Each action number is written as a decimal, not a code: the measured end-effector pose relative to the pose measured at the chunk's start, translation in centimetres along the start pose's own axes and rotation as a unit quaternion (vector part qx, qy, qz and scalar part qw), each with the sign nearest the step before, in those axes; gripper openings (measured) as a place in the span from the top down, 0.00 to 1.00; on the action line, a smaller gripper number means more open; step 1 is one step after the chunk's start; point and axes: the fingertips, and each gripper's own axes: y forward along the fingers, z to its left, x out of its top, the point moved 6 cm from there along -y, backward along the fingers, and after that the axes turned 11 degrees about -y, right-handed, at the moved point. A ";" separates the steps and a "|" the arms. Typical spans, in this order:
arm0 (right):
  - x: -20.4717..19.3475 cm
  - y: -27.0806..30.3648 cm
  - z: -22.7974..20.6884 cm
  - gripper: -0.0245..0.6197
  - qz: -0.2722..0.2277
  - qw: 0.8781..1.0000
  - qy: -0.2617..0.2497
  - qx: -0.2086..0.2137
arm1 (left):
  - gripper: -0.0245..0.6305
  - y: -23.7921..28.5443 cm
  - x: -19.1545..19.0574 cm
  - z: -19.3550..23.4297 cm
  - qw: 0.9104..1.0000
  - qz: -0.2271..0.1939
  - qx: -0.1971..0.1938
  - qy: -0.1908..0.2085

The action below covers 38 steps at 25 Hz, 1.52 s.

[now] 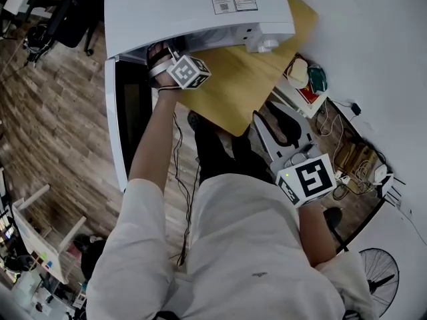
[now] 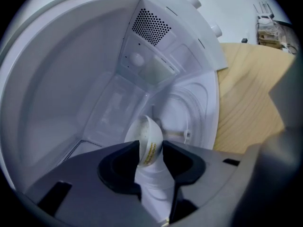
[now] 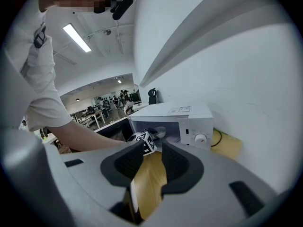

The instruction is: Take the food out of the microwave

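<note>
The white microwave stands on a wooden table with its door swung open to the left. My left gripper reaches inside the cavity. Its jaws sit on either side of the wall of a white bowl with yellow print, and both pads touch it. From the head view only that gripper's marker cube shows at the microwave's mouth. My right gripper hangs back at my right side, away from the microwave, open with nothing between its jaws.
The glass turntable lies behind the bowl in the cavity. The open door blocks the left side. Right of the table are a red and green item, cables and boxes and a floor fan. A white wall runs along the right.
</note>
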 end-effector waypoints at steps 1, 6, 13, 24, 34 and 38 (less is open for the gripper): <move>0.0 0.0 0.0 0.78 0.000 1.000 0.000 0.000 | 0.73 0.0 0.0 0.1 1.000 0.001 0.001 0.001; -0.1 -0.1 -0.3 0.78 -0.001 1.000 0.003 -0.002 | 0.75 0.1 0.1 -0.2 1.000 0.002 0.000 0.015; -0.3 -0.5 -0.6 0.78 -0.003 1.000 0.006 -0.007 | 0.79 0.0 0.4 -0.6 0.999 -0.001 -0.001 0.044; -0.1 -0.9 -1.1 0.78 -0.012 1.000 0.009 -0.009 | 0.85 -0.9 0.5 -1.2 0.998 0.005 -0.018 0.054; 0.2 -1.4 -1.2 0.78 -0.024 1.000 0.009 -0.006 | 0.85 -3.2 1.4 -1.7 0.997 -0.012 -0.028 0.072; 0.3 -1.6 -1.6 0.78 -0.034 0.999 0.009 -0.004 | 0.85 -4.9 2.3 -2.0 0.996 -0.025 -0.036 0.073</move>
